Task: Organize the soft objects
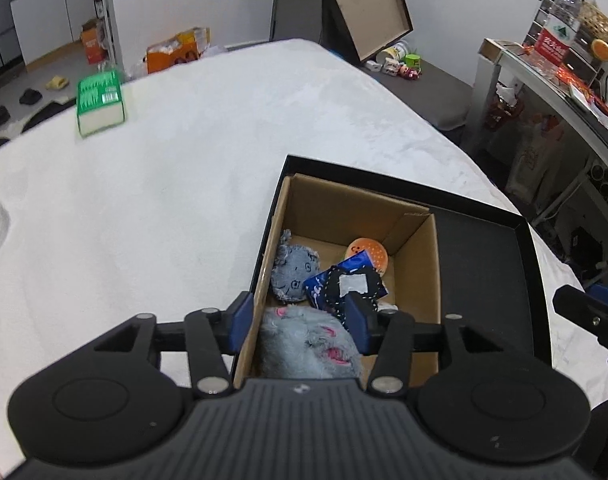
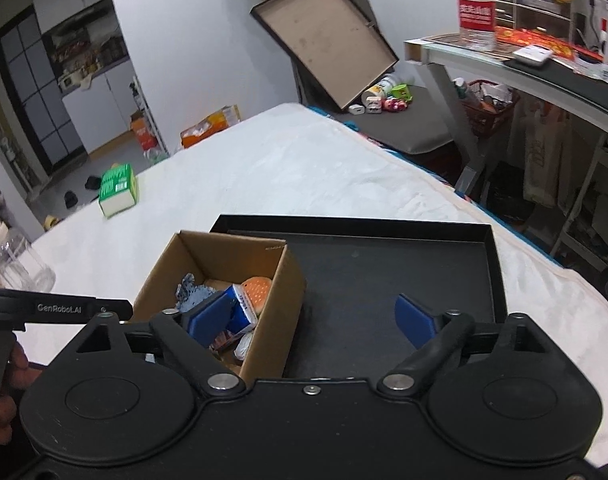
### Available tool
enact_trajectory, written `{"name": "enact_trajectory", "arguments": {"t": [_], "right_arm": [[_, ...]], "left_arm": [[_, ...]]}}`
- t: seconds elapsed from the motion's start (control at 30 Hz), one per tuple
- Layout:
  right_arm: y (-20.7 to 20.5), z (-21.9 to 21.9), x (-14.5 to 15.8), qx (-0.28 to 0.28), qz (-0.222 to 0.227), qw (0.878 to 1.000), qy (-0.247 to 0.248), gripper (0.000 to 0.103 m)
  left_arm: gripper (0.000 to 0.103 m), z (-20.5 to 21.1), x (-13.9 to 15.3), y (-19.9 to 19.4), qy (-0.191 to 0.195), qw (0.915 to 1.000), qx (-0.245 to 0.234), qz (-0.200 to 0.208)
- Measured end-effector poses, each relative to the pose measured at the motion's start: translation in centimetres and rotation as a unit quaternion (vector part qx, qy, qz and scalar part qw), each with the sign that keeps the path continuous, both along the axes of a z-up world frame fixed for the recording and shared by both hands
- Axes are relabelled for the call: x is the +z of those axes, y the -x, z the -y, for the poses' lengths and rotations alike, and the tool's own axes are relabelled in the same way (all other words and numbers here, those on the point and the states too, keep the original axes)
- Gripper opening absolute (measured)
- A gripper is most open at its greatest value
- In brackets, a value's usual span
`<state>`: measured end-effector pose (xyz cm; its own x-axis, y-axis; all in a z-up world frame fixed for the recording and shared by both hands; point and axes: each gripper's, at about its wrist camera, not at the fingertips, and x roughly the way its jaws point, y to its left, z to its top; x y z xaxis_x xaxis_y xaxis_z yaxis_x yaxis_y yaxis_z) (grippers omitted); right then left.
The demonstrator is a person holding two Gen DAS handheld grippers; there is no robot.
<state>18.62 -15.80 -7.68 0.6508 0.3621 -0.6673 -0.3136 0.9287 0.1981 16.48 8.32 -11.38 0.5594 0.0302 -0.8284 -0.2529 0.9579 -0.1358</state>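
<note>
Left gripper: fingers part-spread over near end of brown cardboard box, straddling its left wall and the fluffy grey plush w/ pink marks; pinching or not, cannot tell. Right gripper: fingers spread wide, empty, above black shallow tray. In box: grey knit toy, blue tissue pack, orange burger-shaped squishy. Risk: finger snags box wall, tips box. Far left on white bedcover: green soft pack, well apart, likely next
</note>
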Motion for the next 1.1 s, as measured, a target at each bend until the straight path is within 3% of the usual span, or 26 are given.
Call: {"name": "enact_trajectory", "arguments": {"t": [0.13, 0.3, 0.5, 0.67, 1.1], "right_arm": [[0.5, 1.2, 0.4, -0.010, -0.004, 1.000, -0.016, 0.096], [1.2, 2.6, 0.7, -0.021, -0.015, 0.999, -0.025, 0.099], [2.5, 3.6, 1.4, -0.027, -0.024, 0.999, -0.038, 0.103], [3.7, 4.0, 2.0, -0.031, -0.034, 0.998, -0.035, 0.103], [7.2, 4.6, 3.8, -0.045, -0.016, 0.999, -0.022, 0.103]], "left_arm": [[0.070, 1.2, 1.7, 0.4, -0.023, 0.9997, -0.002, 0.006], [0.073, 2.1, 4.0, 1.2, -0.028, 0.9996, -0.005, 0.008], [0.093, 3.7, 6.2, 2.2, -0.049, 0.9982, -0.029, 0.015], [0.095, 4.6, 7.1, 3.3, -0.032, 0.9986, -0.043, 0.005], [0.102, 5.4, 9.7, 7.4, -0.057, 0.9953, -0.065, 0.044]]}}
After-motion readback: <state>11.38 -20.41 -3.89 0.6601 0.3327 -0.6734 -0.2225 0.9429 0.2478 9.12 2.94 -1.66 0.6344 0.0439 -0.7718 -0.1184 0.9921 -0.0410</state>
